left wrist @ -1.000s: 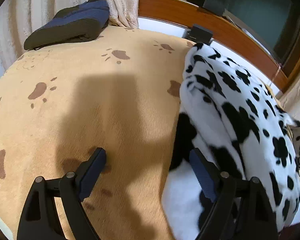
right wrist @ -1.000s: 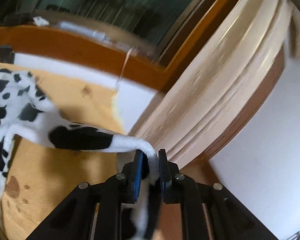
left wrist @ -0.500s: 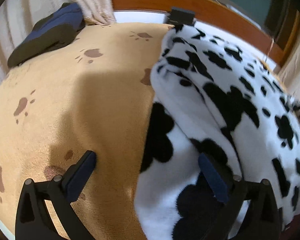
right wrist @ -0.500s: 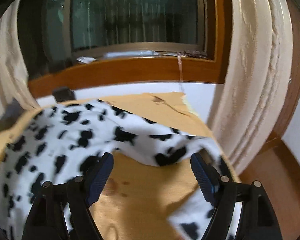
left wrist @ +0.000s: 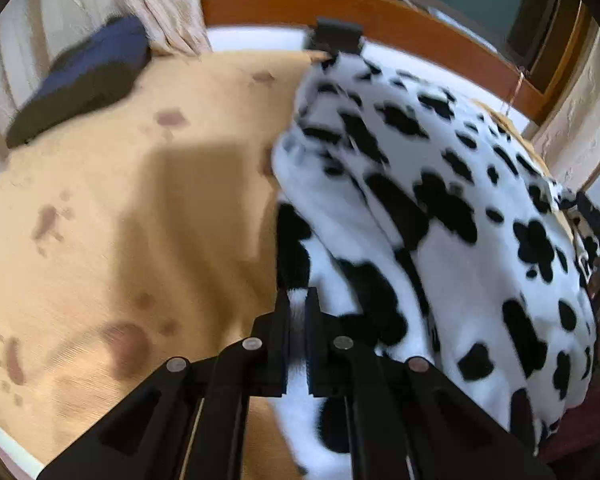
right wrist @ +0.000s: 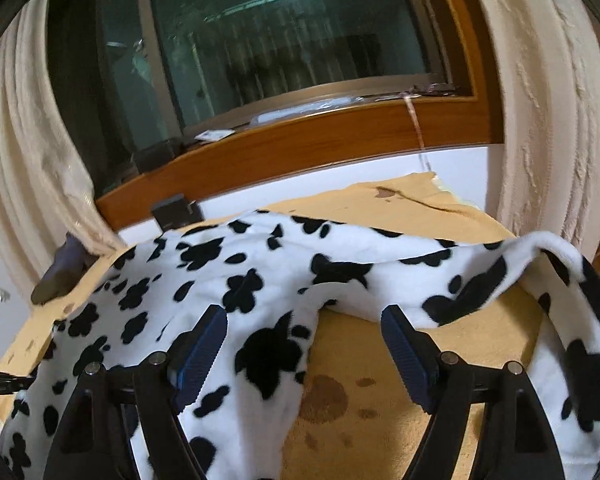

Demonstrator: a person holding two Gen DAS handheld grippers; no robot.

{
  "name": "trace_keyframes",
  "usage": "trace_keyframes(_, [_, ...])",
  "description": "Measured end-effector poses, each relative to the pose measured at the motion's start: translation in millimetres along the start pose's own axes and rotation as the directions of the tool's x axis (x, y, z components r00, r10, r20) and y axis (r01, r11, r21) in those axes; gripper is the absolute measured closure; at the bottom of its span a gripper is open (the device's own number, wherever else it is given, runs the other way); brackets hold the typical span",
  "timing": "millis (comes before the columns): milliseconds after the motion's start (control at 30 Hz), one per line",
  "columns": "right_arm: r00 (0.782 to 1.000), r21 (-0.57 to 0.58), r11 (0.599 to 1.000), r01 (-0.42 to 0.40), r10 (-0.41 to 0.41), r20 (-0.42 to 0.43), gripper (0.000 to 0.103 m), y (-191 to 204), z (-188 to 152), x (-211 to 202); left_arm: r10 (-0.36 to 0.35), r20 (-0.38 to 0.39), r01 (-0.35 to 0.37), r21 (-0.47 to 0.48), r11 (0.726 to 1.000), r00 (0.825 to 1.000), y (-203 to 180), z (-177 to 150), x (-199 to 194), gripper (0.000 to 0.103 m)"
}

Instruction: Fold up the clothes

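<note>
Left tongs (left wrist: 298, 300) just clamped the spotted garment (left wrist: 440, 208); right tongs (right wrist: 304, 332) gape, released

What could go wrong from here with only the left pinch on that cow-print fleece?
1. The left gripper is shut on only a thin edge of the cow-print garment; the bulky fleece could slip out when lifted.
2. The right gripper is open, holding nothing, so the far sleeve near the bed's edge could slide off.
</note>
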State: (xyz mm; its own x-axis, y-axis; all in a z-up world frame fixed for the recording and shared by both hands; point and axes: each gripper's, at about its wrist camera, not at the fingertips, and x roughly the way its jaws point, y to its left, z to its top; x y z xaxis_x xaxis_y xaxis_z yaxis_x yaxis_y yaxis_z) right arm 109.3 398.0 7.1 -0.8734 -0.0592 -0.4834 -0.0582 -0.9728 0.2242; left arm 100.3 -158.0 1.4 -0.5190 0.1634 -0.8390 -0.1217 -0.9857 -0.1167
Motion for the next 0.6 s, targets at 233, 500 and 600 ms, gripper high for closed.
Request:
trace_keyframes(233, [1.0, 0.13, 0.991, -0.007, 0.008, -0.012, 0.022, -32.6, -2.8, 0.8, 0.442, 0.229, -0.459, 0.026, 0.888, 0.868, 44.6, 76.1, -70.5, 0.096])
trace_keyframes(500, [0.997, 0.218, 0.976, -0.01, 0.027, -0.073, 0.022, -52.3, -4.4, 11.4, 0.692, 0.139, -0.706, 0.127, 0.697, 0.708, 95.2, 135.8, 13.7, 0.092])
trace_keyframes(600, [0.995, 0.244, 0.97, -0.013, 0.036, -0.094, 0.022, -59.6, -5.9, 15.0, 0.704, -0.008, -0.682, 0.241, 0.691, 0.71, 106.4, 132.8, 74.7, 0.09])
